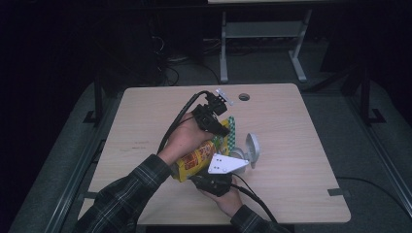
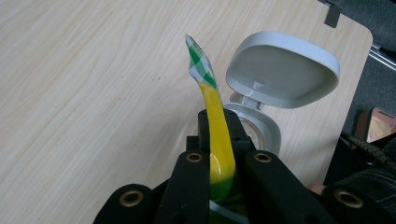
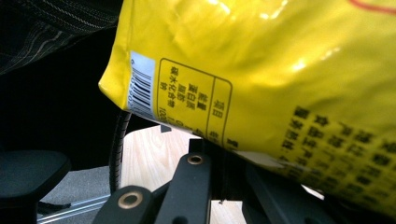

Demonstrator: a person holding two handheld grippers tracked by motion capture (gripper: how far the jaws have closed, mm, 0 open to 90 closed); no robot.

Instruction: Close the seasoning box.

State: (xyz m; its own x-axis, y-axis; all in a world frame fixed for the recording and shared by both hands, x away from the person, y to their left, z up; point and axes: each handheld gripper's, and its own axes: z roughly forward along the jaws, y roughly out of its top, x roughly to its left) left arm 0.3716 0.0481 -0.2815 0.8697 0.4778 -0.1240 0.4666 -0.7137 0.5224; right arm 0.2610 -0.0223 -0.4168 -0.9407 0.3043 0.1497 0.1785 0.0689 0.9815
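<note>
Snack bag [image 1: 197,160] hangs between your hand-held grippers: left hand-held gripper [image 2: 218,140] clenches its checked top edge, right hand-held gripper [image 3: 224,158] clenches its bottom, above the worktop [image 1: 291,121], beside an open-lidded white container [image 2: 275,84].

I saw a white container [image 1: 248,151] with its hinged lid [image 2: 282,70] standing open, resting on the pale wood bench [image 1: 145,116] toward the middle, nearer the near edge. A round hole [image 1: 244,97] sat by the bench's far edge. Beyond it, a grey frame [image 1: 262,34] stood on the carpeted floor.
</note>
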